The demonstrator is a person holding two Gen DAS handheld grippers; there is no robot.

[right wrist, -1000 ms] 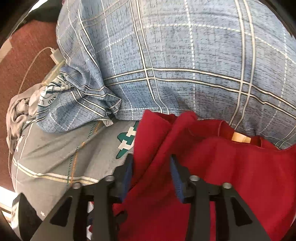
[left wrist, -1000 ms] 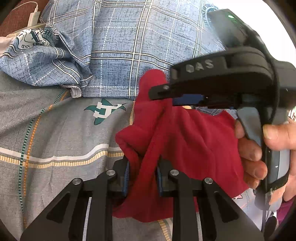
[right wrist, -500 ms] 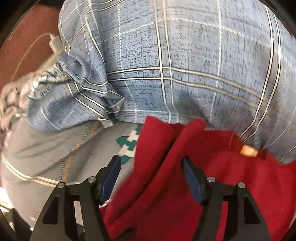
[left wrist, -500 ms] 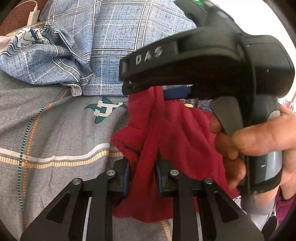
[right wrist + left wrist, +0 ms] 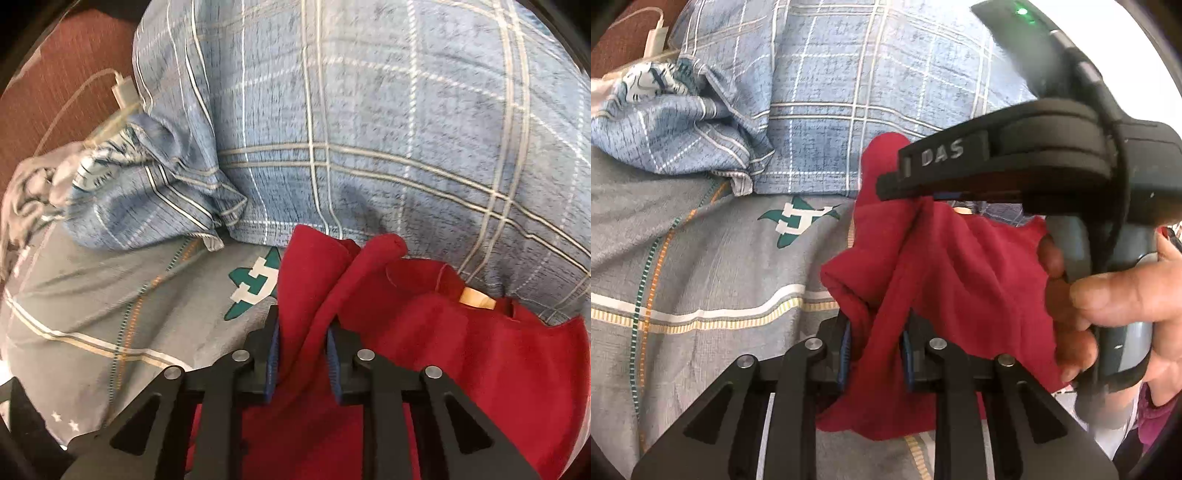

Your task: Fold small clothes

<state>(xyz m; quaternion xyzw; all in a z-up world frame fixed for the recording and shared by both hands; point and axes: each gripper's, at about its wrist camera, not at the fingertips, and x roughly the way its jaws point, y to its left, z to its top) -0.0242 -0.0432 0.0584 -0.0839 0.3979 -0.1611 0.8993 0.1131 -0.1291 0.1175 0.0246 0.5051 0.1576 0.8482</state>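
A small red garment lies bunched on the grey bedsheet. My left gripper is shut on a fold at its near edge. In the right wrist view the red garment fills the lower right, a tan neck label showing. My right gripper is closing, its blue pads pressing a raised fold of the cloth. The left wrist view shows the right gripper from the side, held by a hand, its fingertips pinching the garment's upper ridge.
A large blue plaid pillow rises right behind the garment, with crumpled blue plaid cloth to its left. A white charger and cable lie at the back left beside a dark red surface. The sheet carries a teal emblem.
My right gripper opened wide over the garment's ridge, then closed on a fold of it. The left gripper kept its hold and did not move.
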